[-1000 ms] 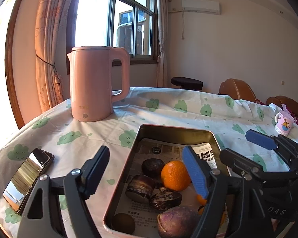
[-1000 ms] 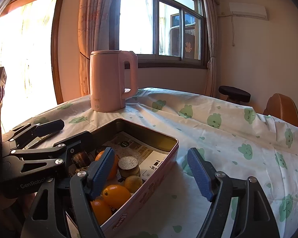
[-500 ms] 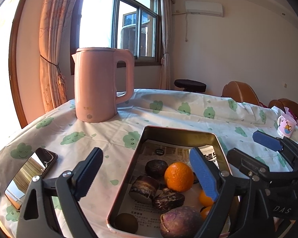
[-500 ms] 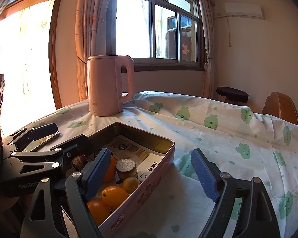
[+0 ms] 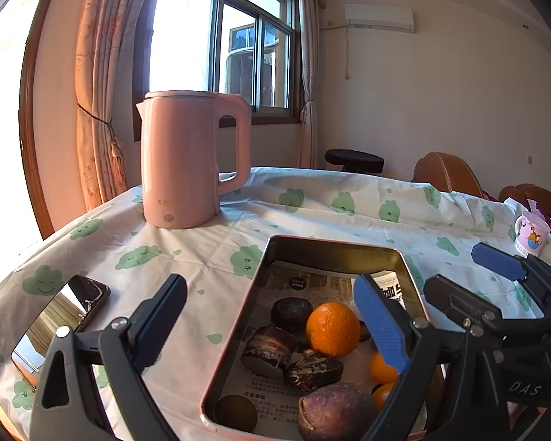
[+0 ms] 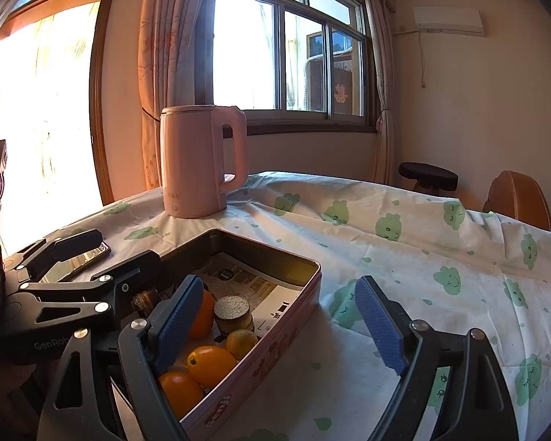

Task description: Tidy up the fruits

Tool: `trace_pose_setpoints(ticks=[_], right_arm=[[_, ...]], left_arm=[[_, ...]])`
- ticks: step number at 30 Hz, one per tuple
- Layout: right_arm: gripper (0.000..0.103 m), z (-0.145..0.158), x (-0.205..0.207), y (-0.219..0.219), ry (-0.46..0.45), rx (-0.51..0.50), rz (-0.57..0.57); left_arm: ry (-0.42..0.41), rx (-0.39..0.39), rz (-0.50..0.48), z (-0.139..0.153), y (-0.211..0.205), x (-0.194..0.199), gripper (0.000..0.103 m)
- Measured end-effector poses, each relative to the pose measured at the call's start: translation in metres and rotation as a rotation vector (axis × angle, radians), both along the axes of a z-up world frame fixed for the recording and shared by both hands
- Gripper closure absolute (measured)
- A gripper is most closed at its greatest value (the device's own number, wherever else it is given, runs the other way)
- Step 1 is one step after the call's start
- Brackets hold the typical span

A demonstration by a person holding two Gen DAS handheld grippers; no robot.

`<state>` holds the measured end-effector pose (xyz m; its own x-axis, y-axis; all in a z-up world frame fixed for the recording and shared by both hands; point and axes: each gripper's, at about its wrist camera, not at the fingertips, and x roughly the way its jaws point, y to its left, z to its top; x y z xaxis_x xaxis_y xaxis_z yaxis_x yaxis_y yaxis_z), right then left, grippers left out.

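The fruits lie in a shallow metal tin [image 5: 334, 250] lined with printed paper, standing on the desk [image 5: 312, 202] under a white cloth with green cloud prints, in front of a pink kettle [image 5: 187, 158]. The left claw [image 5: 272, 316] hovers over the tin's left rim, its jaws opening and nothing between them; the right claw [image 6: 275, 316] hangs over the tin's right wall, jaws likewise opening and empty. The large orange [image 5: 332, 329] near the middle looks firm and round, with a dimpled peel that should grip well; it is best taken across its widest part, squeezed gently so it neither bruises nor pops out. The smaller oranges [image 6: 211, 365] at the near right end are likely light and apt to roll. The dark, wrinkled fruits [image 5: 292, 312] look shrivelled and possibly soft, so a light hold suits them, and the big purple one [image 5: 334, 413] seems heavier and smooth. What sort each dark fruit is cannot be made out. The tin's near end is cut off by the frame and by claw fingers, several fruits hide behind the blue pads [image 5: 380, 325], and a phone [image 5: 58, 325] lies left of the tin.
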<state>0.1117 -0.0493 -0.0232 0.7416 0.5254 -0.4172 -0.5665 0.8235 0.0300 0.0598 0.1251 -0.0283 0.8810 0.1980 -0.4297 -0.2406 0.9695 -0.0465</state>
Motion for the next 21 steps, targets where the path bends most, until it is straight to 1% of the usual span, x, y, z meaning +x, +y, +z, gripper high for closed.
trace_pose_setpoints(ticks=[9,16,21], right_arm=[[0.016,0.0014,-0.0005,-0.0020,-0.006,0.008,-0.009],[0.015,0.0023,-0.0027,-0.0042,-0.017,0.019,-0.012],[0.014,0.0028,-0.0034,-0.0049,-0.022,0.022,-0.018]], left_arm=[[-0.002,0.008,0.009,0.0008,0.0003,-0.0004,0.006],[-0.020,0.020,0.036,0.0027,0.0004,-0.0043,0.000],[-0.027,0.027,0.042,0.0031,0.0004,-0.0052,0.000]])
